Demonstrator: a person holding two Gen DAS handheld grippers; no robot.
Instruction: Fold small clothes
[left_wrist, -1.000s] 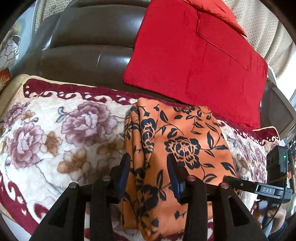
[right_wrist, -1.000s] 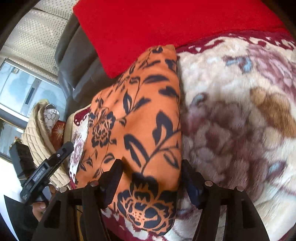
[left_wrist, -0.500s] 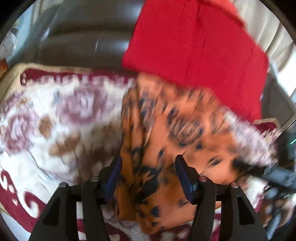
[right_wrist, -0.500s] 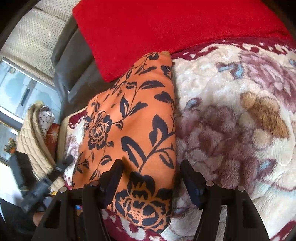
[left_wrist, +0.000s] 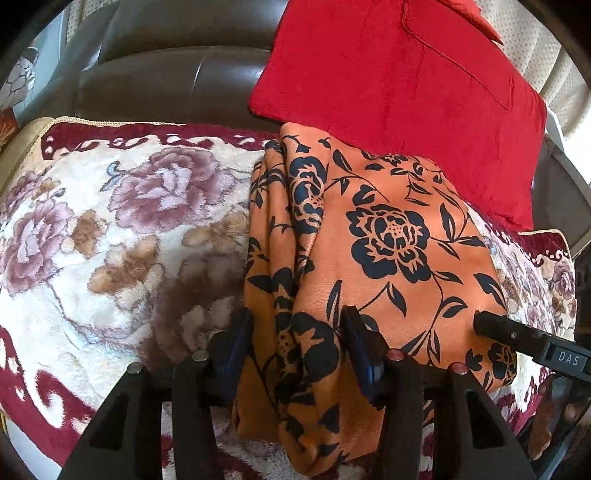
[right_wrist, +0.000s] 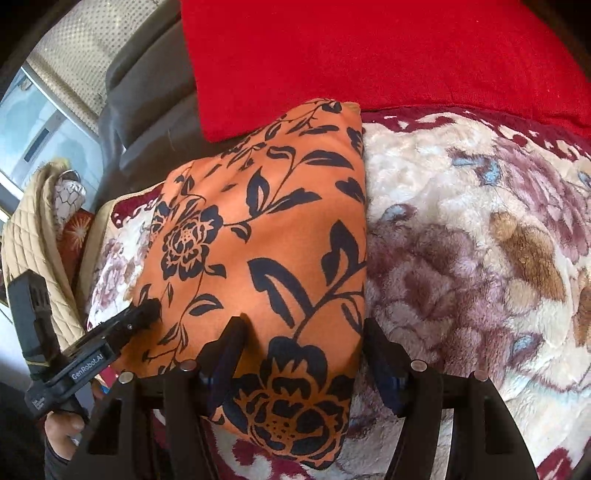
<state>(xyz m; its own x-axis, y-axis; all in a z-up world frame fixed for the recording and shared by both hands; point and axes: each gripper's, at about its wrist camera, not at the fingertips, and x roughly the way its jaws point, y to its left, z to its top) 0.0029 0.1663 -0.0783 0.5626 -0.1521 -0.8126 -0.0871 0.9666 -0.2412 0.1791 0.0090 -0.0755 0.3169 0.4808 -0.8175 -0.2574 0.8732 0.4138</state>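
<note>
Folded orange floral garment (left_wrist: 373, 236) lies on the floral blanket (left_wrist: 110, 236), long axis running from the near edge to the red cushion (left_wrist: 399, 70) — left gripper (left_wrist: 295, 343) jaws just widened, astride its near-left folds; right gripper (right_wrist: 306, 350) spread astride its near-right corner, pads not pressing.

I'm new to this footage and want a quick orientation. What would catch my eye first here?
First, the folded orange cloth with black flowers, lying on a plush floral blanket and straddled at its near end by both open grippers, the left gripper and the right gripper. Behind it, a bright red cushion leans against the dark leather sofa back.
</note>
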